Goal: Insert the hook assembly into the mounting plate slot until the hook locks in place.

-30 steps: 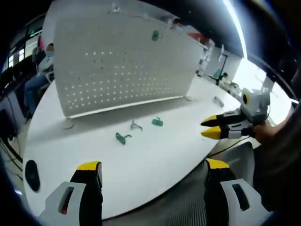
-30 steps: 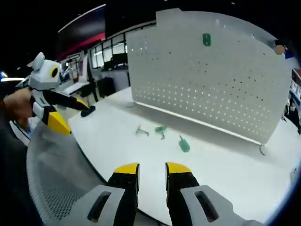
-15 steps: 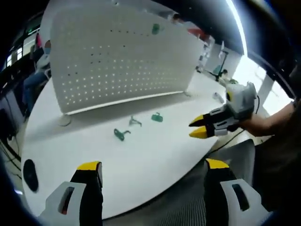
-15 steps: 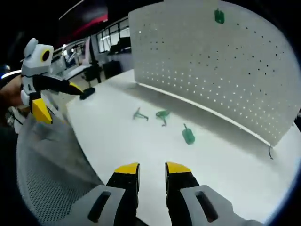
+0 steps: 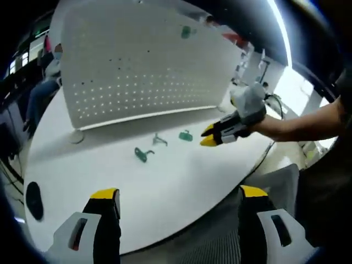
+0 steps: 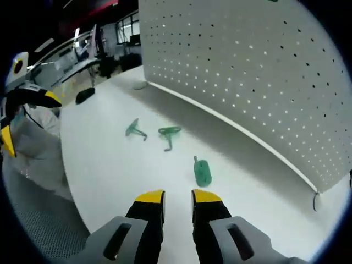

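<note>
Three small green pieces lie on the white table (image 5: 165,181) in front of the pegboard (image 5: 137,66): a hook (image 5: 144,154), a thin hook (image 5: 159,140) and a stubby piece (image 5: 186,135). In the right gripper view they are the stubby piece (image 6: 202,171), a hook (image 6: 169,133) and a thin hook (image 6: 133,130). Another green piece (image 5: 186,32) hangs high on the pegboard. My left gripper (image 5: 179,193) stands open at the table's near edge, holding nothing. My right gripper (image 5: 209,136) is shut and empty, its tips just right of the stubby piece. In its own view my right gripper (image 6: 177,197) sits just short of that piece.
A black oval object (image 5: 33,199) lies at the table's left end. The pegboard (image 6: 247,71) stands upright across the back on small feet. A grey mesh chair (image 5: 275,181) is below the table's near edge. My left gripper (image 6: 25,118) shows at the left, off the table.
My right gripper has moved in over the table toward the green pieces, still shut. The left gripper has stayed near the table edge, open.
</note>
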